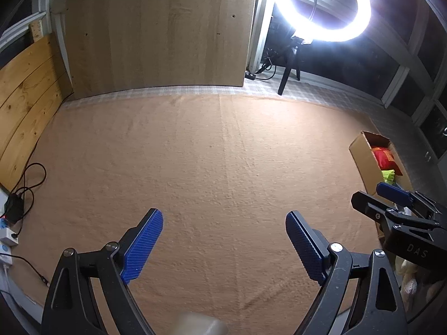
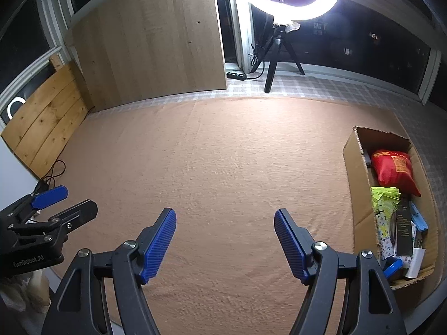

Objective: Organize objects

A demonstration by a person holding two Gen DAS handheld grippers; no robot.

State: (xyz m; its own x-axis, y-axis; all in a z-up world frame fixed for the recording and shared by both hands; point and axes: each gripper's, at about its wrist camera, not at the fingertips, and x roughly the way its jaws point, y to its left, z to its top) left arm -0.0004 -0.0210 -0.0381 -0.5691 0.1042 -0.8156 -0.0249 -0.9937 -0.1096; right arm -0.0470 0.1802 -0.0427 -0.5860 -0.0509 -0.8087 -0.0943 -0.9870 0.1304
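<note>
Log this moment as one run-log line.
left gripper: open, empty | right gripper: open, empty | cardboard box: filled, right of mat

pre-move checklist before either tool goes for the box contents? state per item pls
1. Left tool empty, pads apart: ok.
2. Right tool empty, pads apart: ok.
3. Blanket between the tools and the cardboard box free of stray items: ok.
4. Box top open, contents reachable from above: ok. Red bag lies at the far end, yellow-green packet beside it.
5. Items at the near end of the box separable for a clean grasp: cannot tell, they overlap.
6. Cables and power strip at the left edge clear of the left tool: ok, apart from it.
</note>
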